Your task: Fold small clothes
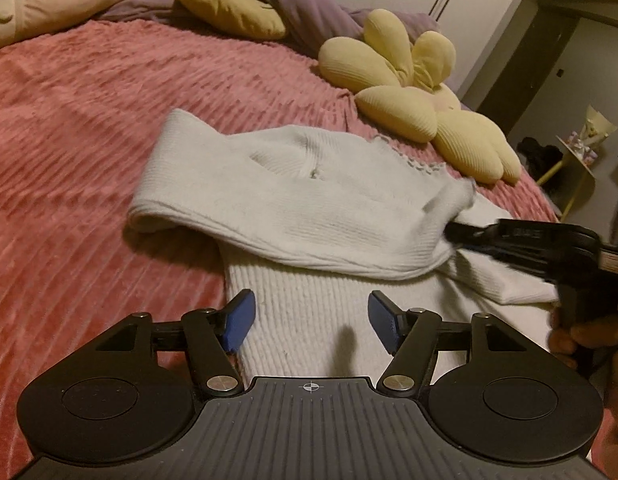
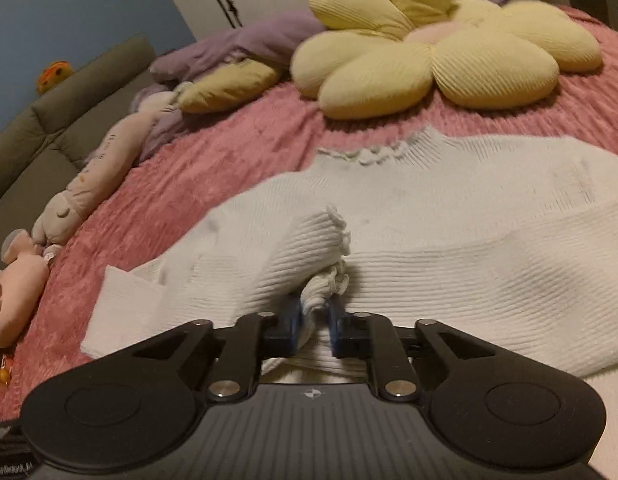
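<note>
Left wrist view: white ribbed knit sweater [image 1: 309,200], frilled collar, one sleeve lying folded across the body, is resting on the pink bedspread [image 1: 69,140] toward its near edge, the yellow flower cushion [image 1: 409,92] lying beyond. Left claw [image 1: 309,320] is hovering over the sweater's lower body, jaws standing wide apart, gripping nothing. Right claw [image 2: 315,320] is pinching the sleeve's frilled cuff [image 2: 329,280], jaws nearly closed on it.

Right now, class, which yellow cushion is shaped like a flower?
The yellow flower cushion nearest the white sweater's collar: separate ribbed petals. The plain yellow cushion is one lump.
</note>
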`<state>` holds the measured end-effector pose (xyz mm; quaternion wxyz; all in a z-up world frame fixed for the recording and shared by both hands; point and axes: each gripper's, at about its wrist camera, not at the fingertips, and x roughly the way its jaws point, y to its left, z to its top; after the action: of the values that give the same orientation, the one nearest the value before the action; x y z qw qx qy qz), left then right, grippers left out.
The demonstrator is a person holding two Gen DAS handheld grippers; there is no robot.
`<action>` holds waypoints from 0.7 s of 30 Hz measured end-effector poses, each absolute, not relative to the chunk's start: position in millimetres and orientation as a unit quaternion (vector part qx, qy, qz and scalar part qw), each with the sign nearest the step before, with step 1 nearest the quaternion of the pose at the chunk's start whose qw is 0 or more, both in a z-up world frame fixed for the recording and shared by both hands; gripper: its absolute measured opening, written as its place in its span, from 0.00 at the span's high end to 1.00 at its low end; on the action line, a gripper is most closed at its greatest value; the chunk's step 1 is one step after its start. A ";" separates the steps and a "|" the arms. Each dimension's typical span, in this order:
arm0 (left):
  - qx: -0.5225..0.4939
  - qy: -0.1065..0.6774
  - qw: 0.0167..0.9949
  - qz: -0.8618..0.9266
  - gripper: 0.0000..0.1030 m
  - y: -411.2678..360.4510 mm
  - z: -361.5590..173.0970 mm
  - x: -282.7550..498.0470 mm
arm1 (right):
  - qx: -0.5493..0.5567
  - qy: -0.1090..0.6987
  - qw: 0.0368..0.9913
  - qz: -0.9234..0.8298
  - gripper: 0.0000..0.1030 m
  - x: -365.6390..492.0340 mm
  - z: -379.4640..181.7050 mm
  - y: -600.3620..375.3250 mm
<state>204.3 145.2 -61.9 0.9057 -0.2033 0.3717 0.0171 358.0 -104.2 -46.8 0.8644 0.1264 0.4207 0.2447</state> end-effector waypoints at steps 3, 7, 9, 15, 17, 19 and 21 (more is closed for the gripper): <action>-0.196 0.370 0.908 0.031 0.34 147.3 -59.4 207.4 | 0.122 0.369 0.891 0.234 0.91 342.3 -26.3 -120.1; -0.200 0.370 0.907 0.040 0.34 148.2 -58.7 218.3 | 0.113 0.294 0.942 0.116 0.90 312.9 -7.1 -175.8; -0.198 0.369 0.907 0.041 0.34 145.0 -58.8 224.1 | 0.120 0.313 0.939 0.070 0.90 311.4 -18.5 -203.3; -0.179 0.383 0.905 0.040 0.34 133.3 -60.8 237.9 | 0.237 0.384 0.889 0.079 0.78 318.7 -52.8 -248.8; -0.178 0.383 0.906 0.038 0.34 131.6 -59.2 238.5 | 0.257 0.379 0.885 0.086 0.69 321.3 -54.0 -250.9; -0.176 0.382 0.906 0.038 0.34 130.6 -57.3 239.1 | 0.263 0.384 0.880 0.092 0.70 329.0 -55.9 -248.6; -0.169 0.383 0.907 0.041 0.34 129.1 -55.7 240.7 | 0.244 0.396 0.880 0.100 0.92 336.6 -55.7 -241.1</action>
<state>240.7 129.1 -55.7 0.9074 -0.1692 0.3825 0.0406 336.6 -241.1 -55.7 0.8796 0.2442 0.3958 0.1001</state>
